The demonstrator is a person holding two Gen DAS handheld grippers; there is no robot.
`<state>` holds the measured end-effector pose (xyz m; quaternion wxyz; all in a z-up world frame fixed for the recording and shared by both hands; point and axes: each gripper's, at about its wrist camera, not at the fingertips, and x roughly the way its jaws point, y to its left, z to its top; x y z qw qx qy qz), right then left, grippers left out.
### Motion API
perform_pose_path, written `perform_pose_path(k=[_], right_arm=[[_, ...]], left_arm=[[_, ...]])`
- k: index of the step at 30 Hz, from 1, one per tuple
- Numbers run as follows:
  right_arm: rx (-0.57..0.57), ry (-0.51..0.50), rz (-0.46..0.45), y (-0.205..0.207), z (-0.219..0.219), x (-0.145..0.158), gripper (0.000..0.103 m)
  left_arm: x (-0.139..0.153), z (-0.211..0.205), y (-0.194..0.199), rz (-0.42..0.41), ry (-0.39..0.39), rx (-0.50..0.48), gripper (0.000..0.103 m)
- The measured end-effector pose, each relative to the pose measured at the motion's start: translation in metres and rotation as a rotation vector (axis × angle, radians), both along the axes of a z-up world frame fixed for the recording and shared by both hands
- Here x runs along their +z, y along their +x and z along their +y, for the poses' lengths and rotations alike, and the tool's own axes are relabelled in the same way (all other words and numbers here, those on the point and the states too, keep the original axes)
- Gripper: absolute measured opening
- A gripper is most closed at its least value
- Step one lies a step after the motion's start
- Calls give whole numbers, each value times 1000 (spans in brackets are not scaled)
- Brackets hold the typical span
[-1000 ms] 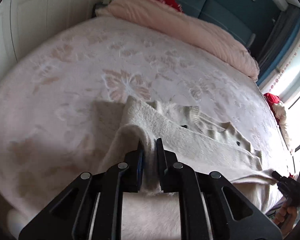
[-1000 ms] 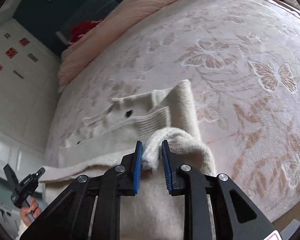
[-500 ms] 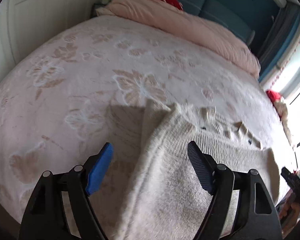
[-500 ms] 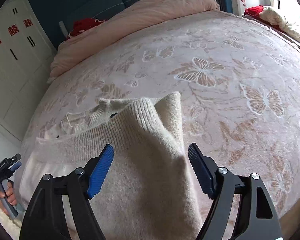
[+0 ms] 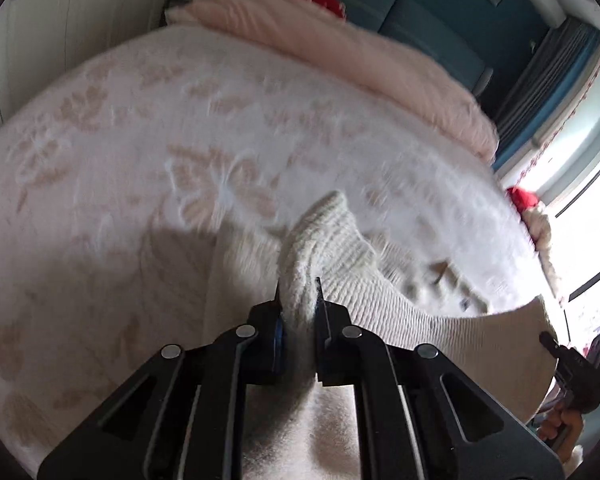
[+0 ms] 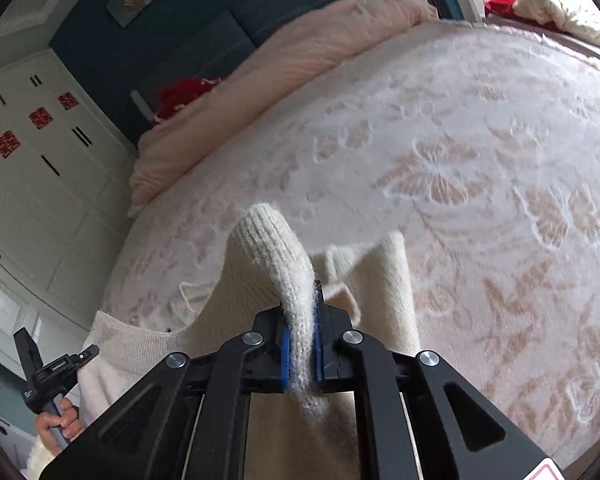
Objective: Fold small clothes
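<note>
So both grippers are clamped on the same cream knit sweater (image 5: pixel 364 264) right now. The left gripper (image 5: pixel 298 300) has just snapped its jaws closed, and there's a thick ribbed fold of the sweater pinched tight between the 2 pads. Same story on the other side: the right gripper (image 6: pixel 302 344) has just closed too, and a fuzzy ribbed edge of the knit is squeezed between its blue pads (image 6: pixel 286 356), with the fold arching up ahead of the fingertips.

The sweater itself sits on the near part of the bed (image 5: pixel 140 140), on a pale pink bedspread with a butterfly and flower pattern. Part of it hangs toward the cameras below the grippers, the rest lies bunched on the cover further out. The left wrist view is pretty motion-blurred, so I can't make out the details around the collar.

At the far end of the bed there's a rolled-up pink quilt (image 6: pixel 300 52) with something red (image 6: pixel 184 88) behind it, against a dark teal headboard. White wardrobe doors (image 6: pixel 40 160) with red square stickers show up on the left of the right wrist view. You can also spot the person's hand (image 6: pixel 58 424) holding the other gripper's handle in the corner.
</note>
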<state>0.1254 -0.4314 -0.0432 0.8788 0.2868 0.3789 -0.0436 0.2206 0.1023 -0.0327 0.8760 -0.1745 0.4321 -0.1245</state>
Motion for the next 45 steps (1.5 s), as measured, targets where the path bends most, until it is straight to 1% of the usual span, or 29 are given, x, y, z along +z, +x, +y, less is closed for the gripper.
perform_pose_path(k=[2,4,5,7,9,10,12,13,14,15,17,19,20,22,24,25,26,28,30,32,34,35,37,39,40,42,43,44,45], right_arm=[[-4,-17,-38,12,-5,15,8],[-17,-25,-4,31,-14,5,8],[-24,-15,27,40,-19,-6,8],[-43,6,137,58,-29,-48,8],[-46,8,235,66,-29,-79,8],[-52,-1,231,66,-28,-79,8],[-50,-8,154,61,-26,-63,8],[-44,-26,143,62,-25,-60,8],[-34,-55,164,65,-25,-64,8],[-18,-85,228,72,-25,-77,8],[-1,-80,314,79,-27,-99,9],[-21,-66,295,73,-28,-91,14],[-35,-77,281,69,-28,-82,23],[-70,-178,244,56,-20,-53,29],[-20,-199,150,44,0,-26,25],[29,-179,126,43,14,-21,16],[90,-163,119,46,35,-19,4],[238,-128,134,58,91,-28,2],[378,-90,154,71,151,-46,1],[468,-94,197,86,194,-71,1],[474,-112,243,96,202,-93,1],[459,-105,242,100,191,-99,0],[371,-70,235,103,146,-100,0],[242,-129,243,94,96,-93,0],[179,-165,265,90,69,-90,0],[80,-138,280,76,18,-84,0],[26,-150,284,70,1,-77,3],[-3,-153,271,64,-12,-69,12],[-17,-151,250,63,-21,-61,12]], left_arm=[[19,-1,12,-33,6,38,9],[22,-4,30,-24,18,63,10],[14,-6,45,7,30,81,10],[-12,-12,68,92,49,82,10],[-40,-22,81,156,122,76,10],[-49,-25,82,175,146,78,10],[-49,-23,75,149,115,94,10],[-49,-22,74,146,116,93,10],[-52,-23,76,154,132,89,10],[-60,-23,80,173,156,87,10],[-74,-22,86,200,175,81,11],[-72,-21,84,188,171,71,14],[-65,-21,80,170,164,68,16],[-45,-18,67,117,185,88,19],[-18,-15,47,45,218,118,27],[-3,-19,33,2,202,109,33],[4,-25,27,-8,177,95,35],[7,-44,16,1,107,33,35],[-6,-76,9,38,78,-41,35],[-35,-104,7,93,125,-74,35],[-62,-109,12,151,171,-60,34],[-70,-104,15,143,185,-50,34],[-69,-87,20,102,217,-41,34],[-66,-61,28,92,242,-22,34],[-68,-45,34,100,232,-20,32],[-71,-25,41,127,171,-29,18],[-69,-15,44,146,123,-12,16],[-60,-11,40,139,111,27,20],[-48,-8,39,101,113,76,24]])
